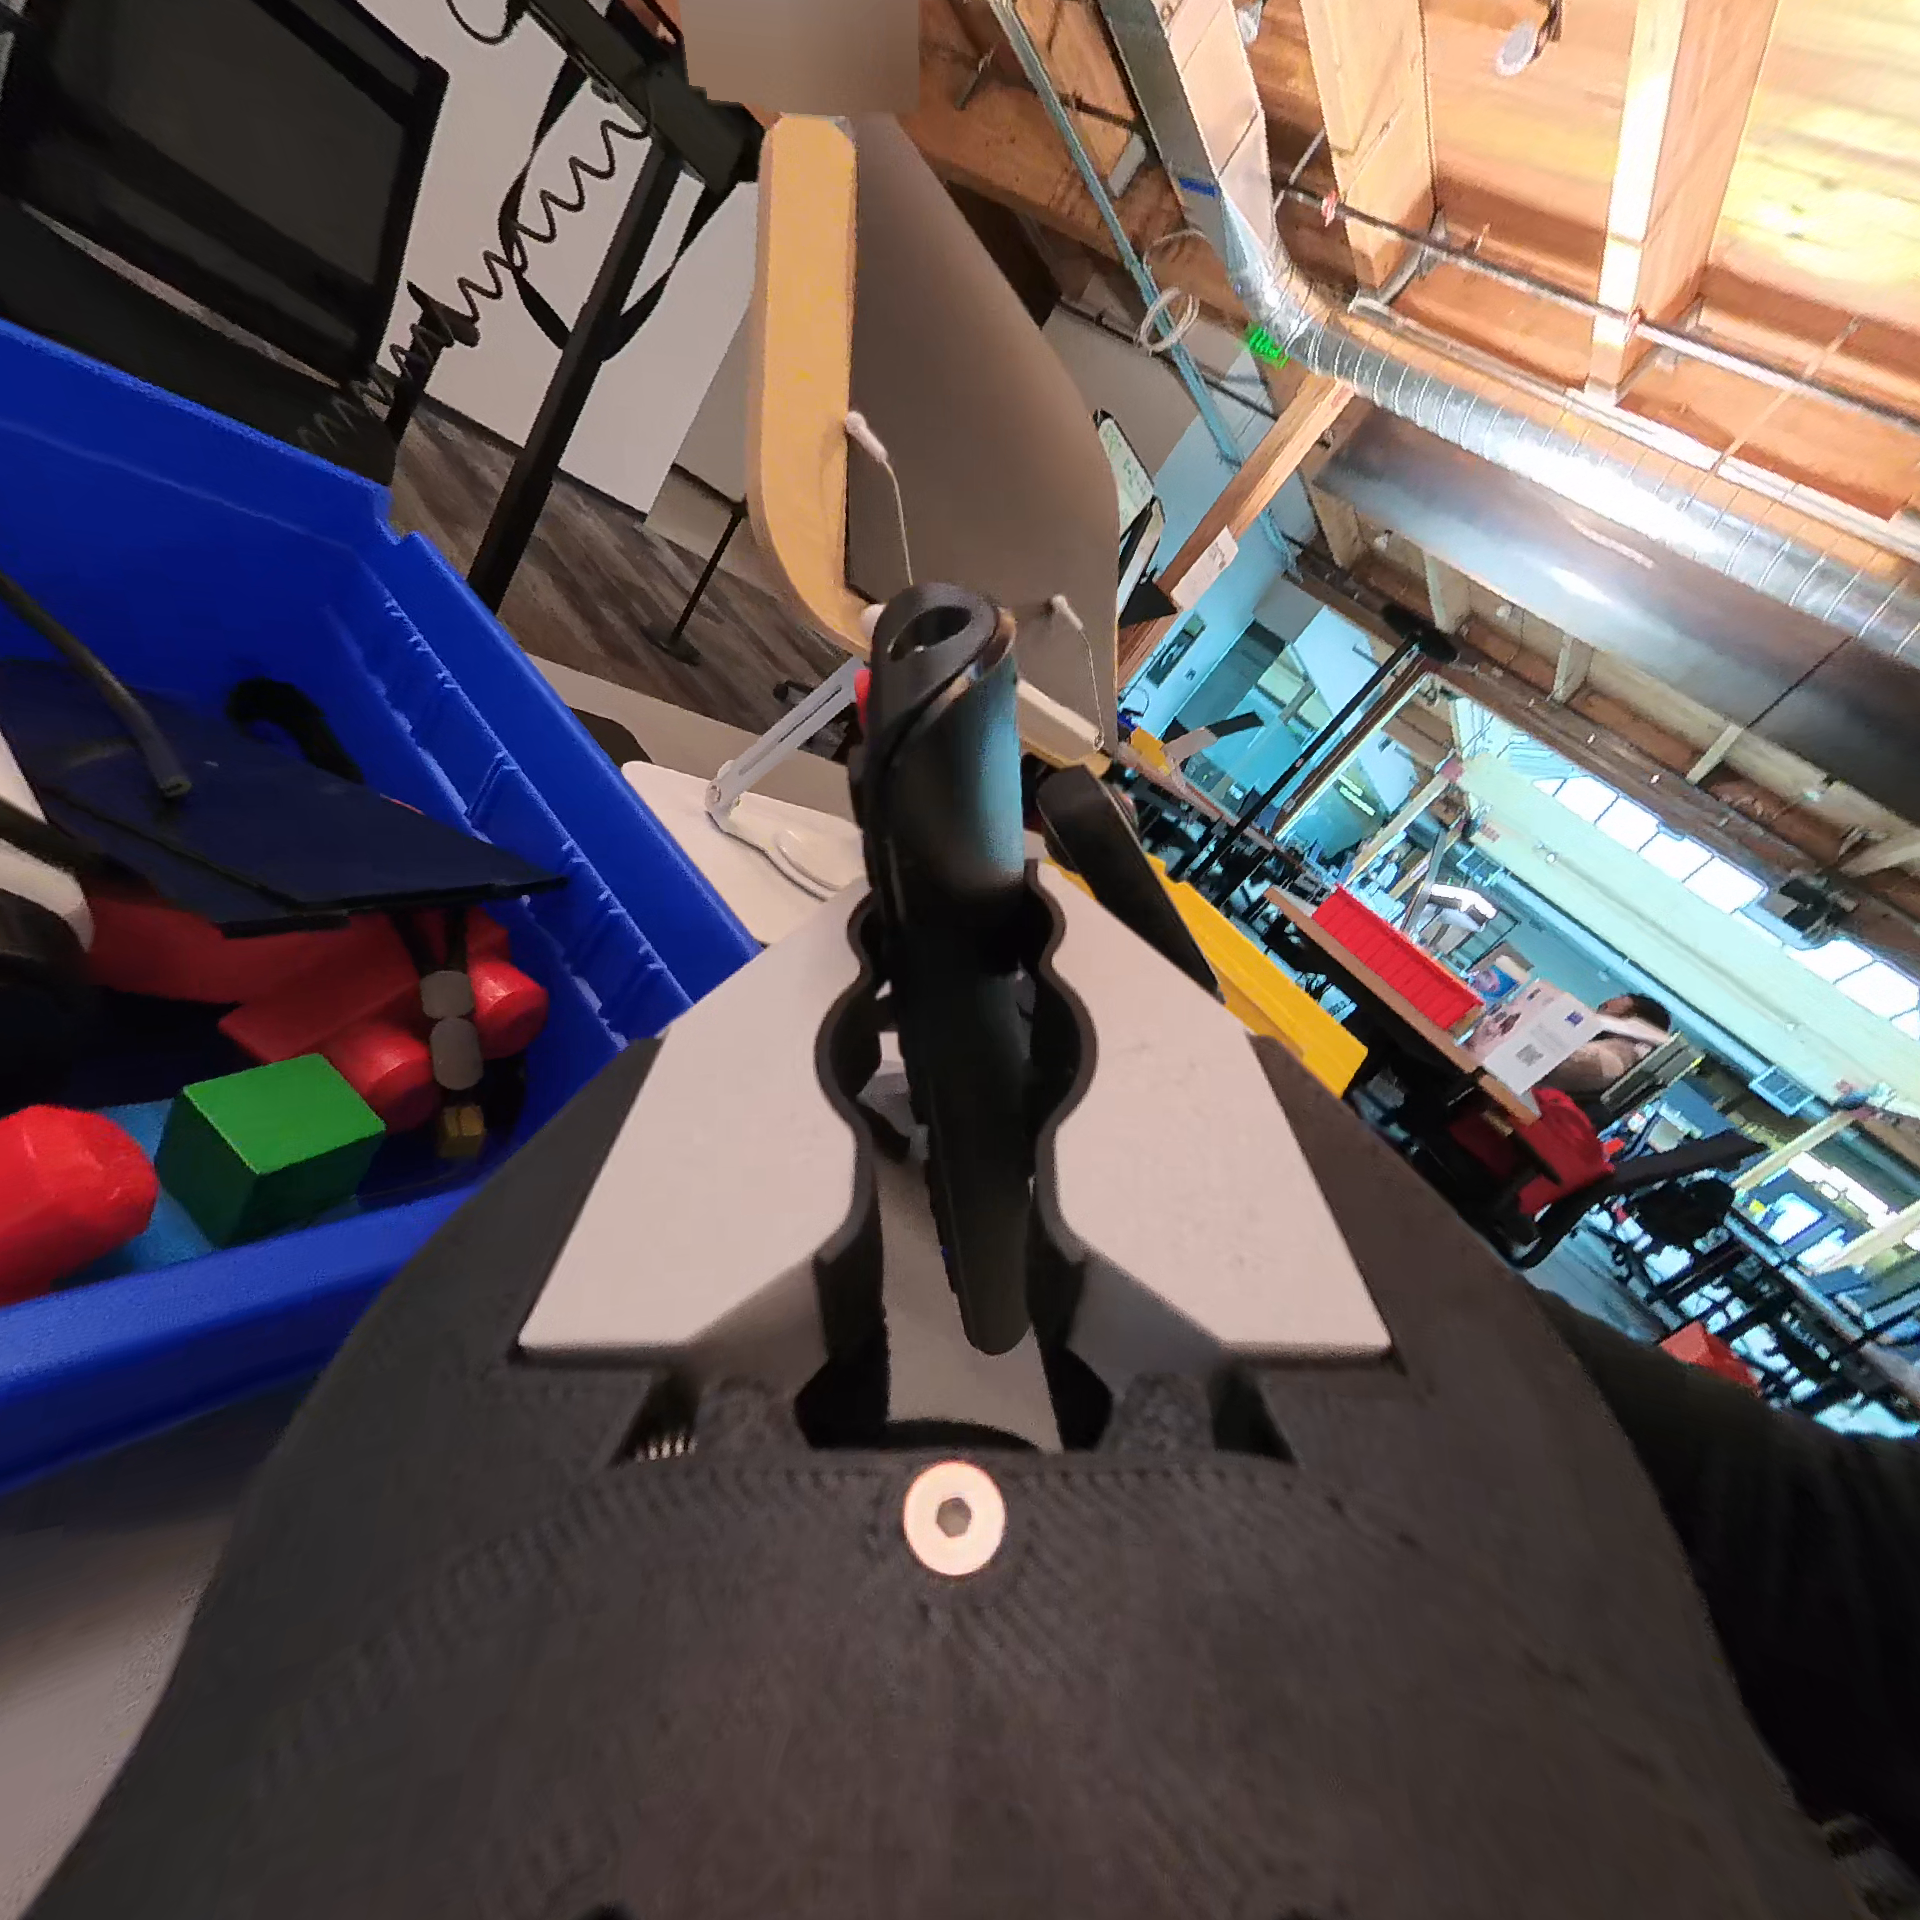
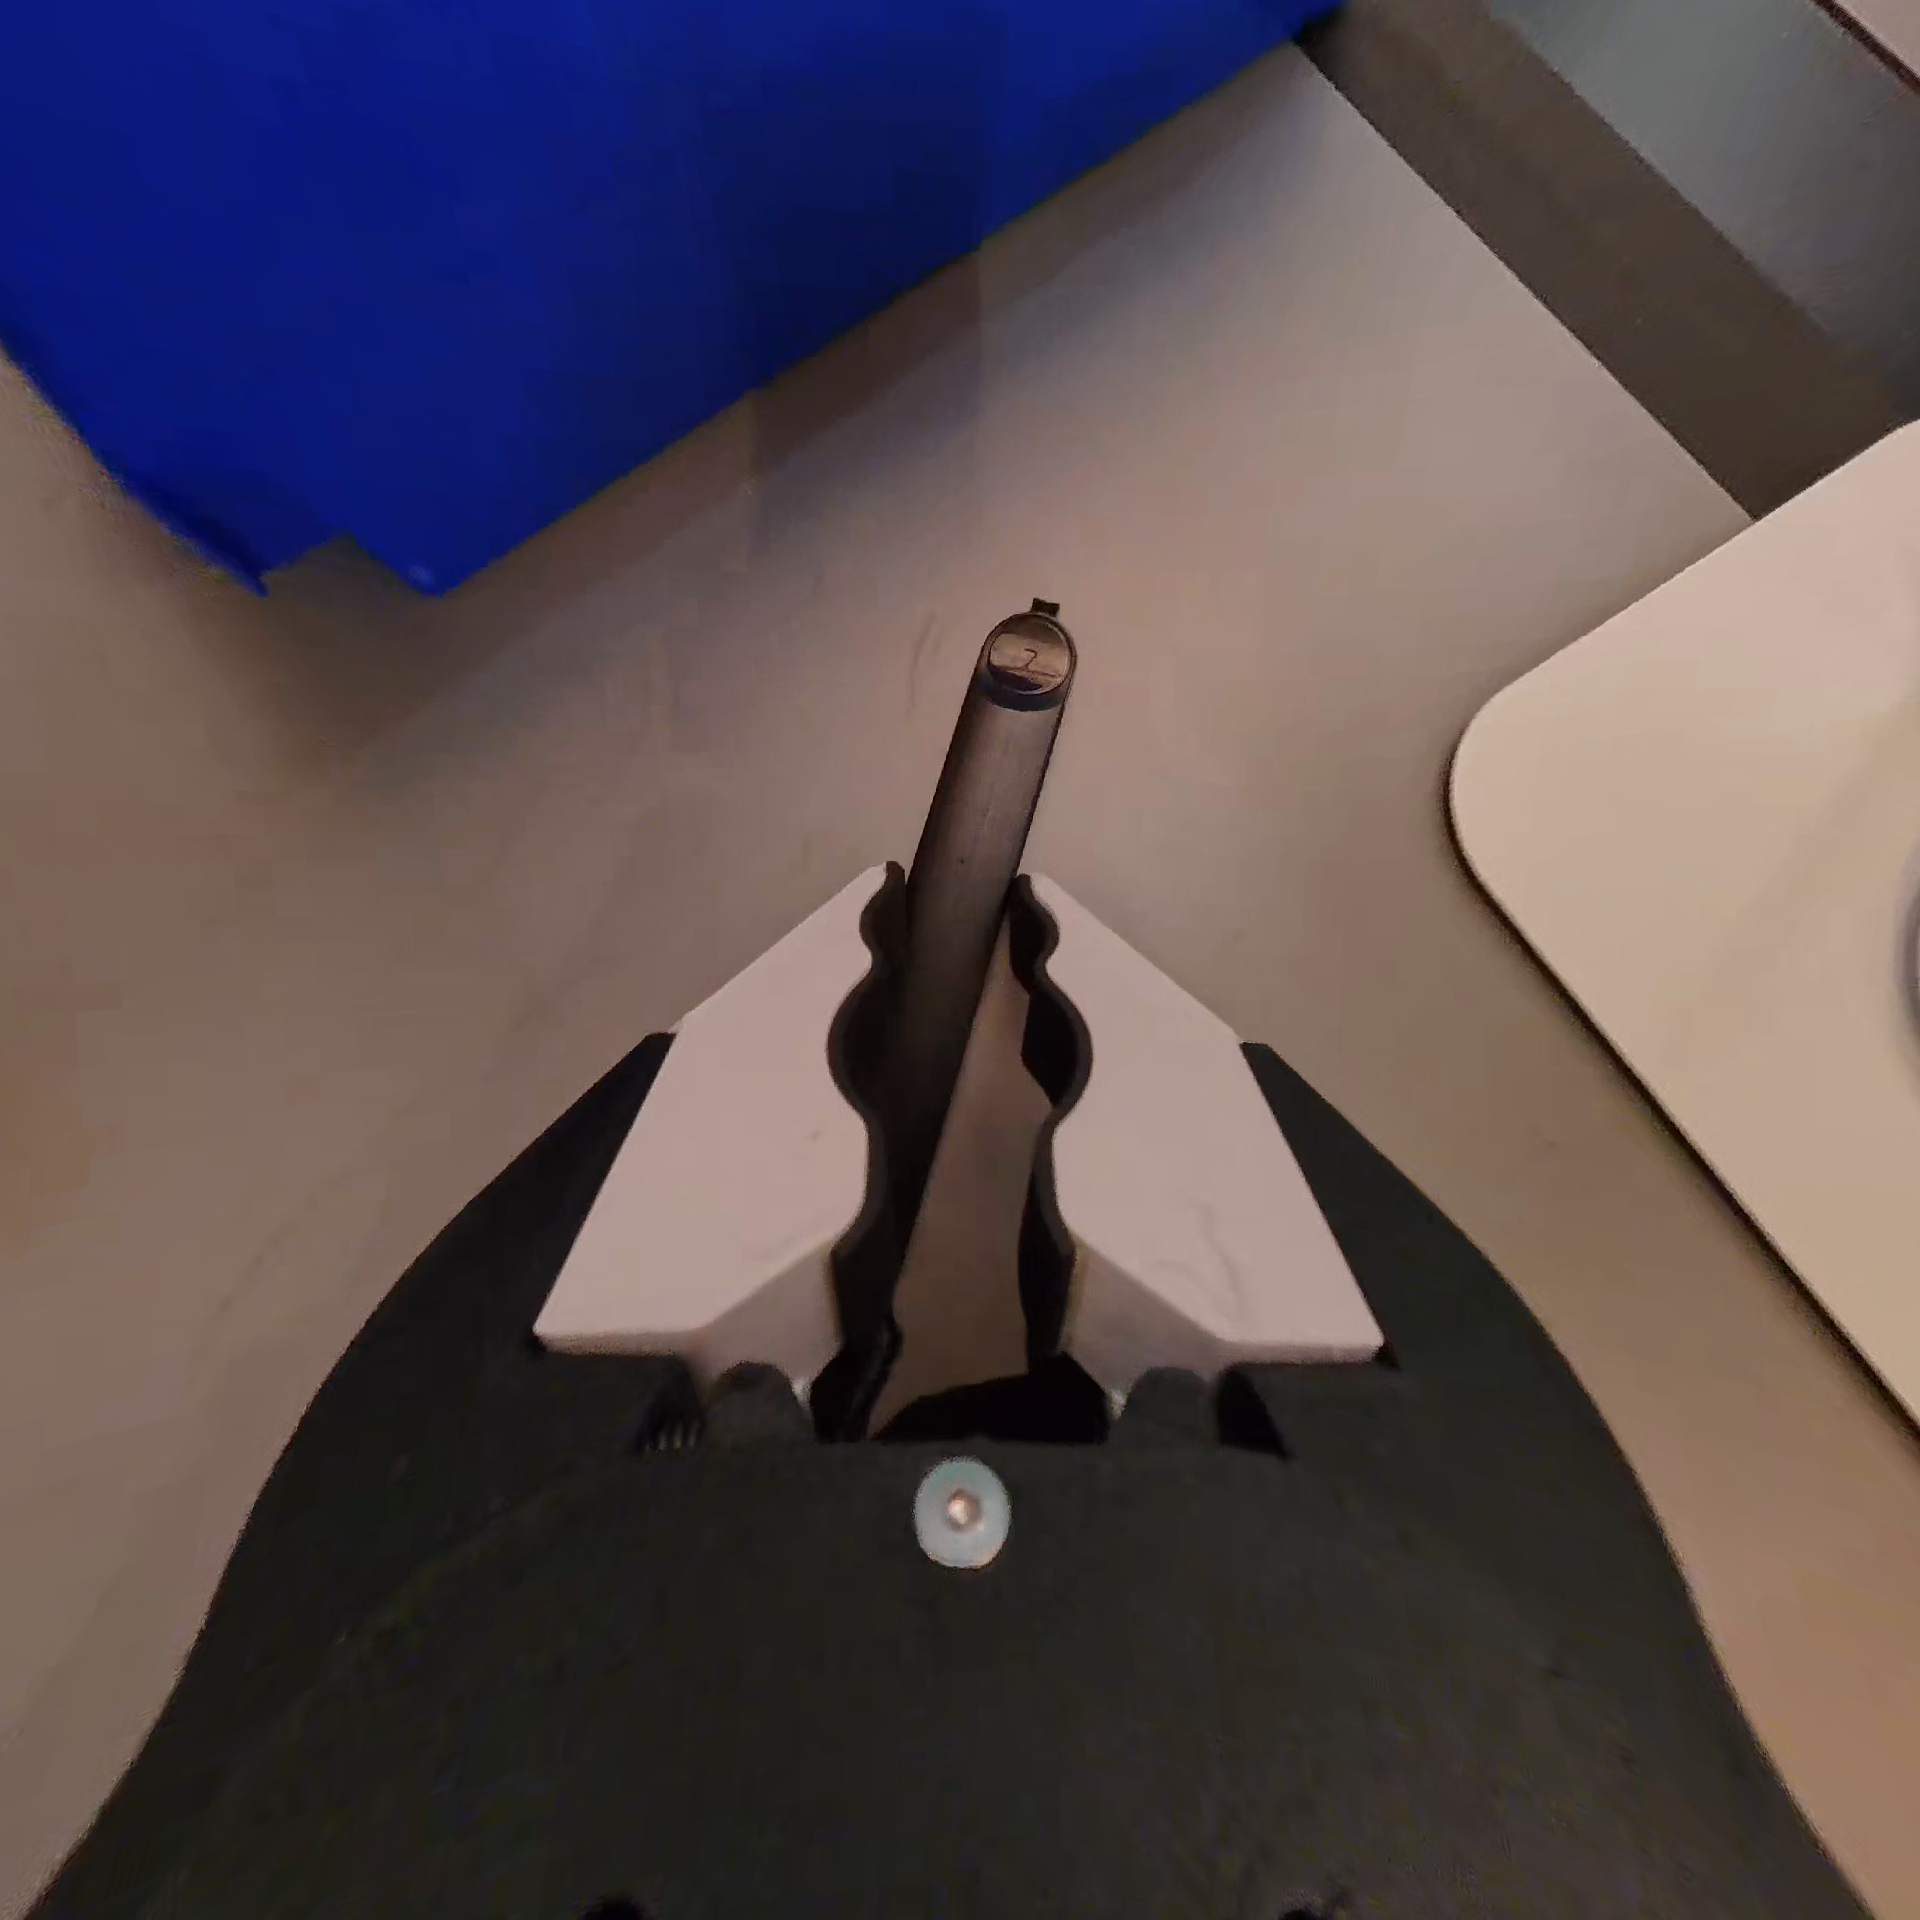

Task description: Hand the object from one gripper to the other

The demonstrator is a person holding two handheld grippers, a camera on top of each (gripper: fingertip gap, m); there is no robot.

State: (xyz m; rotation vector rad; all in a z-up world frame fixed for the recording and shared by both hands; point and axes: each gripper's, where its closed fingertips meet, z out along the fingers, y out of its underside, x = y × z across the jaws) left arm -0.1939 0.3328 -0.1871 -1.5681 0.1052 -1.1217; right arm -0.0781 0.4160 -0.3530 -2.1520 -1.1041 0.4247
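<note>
In the left wrist view my left gripper [image 1: 951,904] is tilted up toward the ceiling. It is shut on a black pen [image 1: 940,831] that has a clip and a hollow end and lies lengthwise between the white fingers [image 1: 727,1143]. In the right wrist view my right gripper [image 2: 956,883] points down at the grey table [image 2: 416,831]. It is shut on a slim black pen [image 2: 987,810] whose rounded end sticks out past the white fingers [image 2: 727,1174]. Neither view shows the other gripper. I cannot tell whether both hold the same pen.
A blue bin [image 1: 312,644] at the left holds red blocks [image 1: 62,1184], a green cube [image 1: 265,1153] and a dark plate. It also shows in the right wrist view [image 2: 520,260]. A white rounded board [image 2: 1714,935] lies at the right. A chair back [image 1: 935,364] and a yellow bin [image 1: 1278,997] stand beyond. One gripper's finger ends stand about 20 cm off the other's.
</note>
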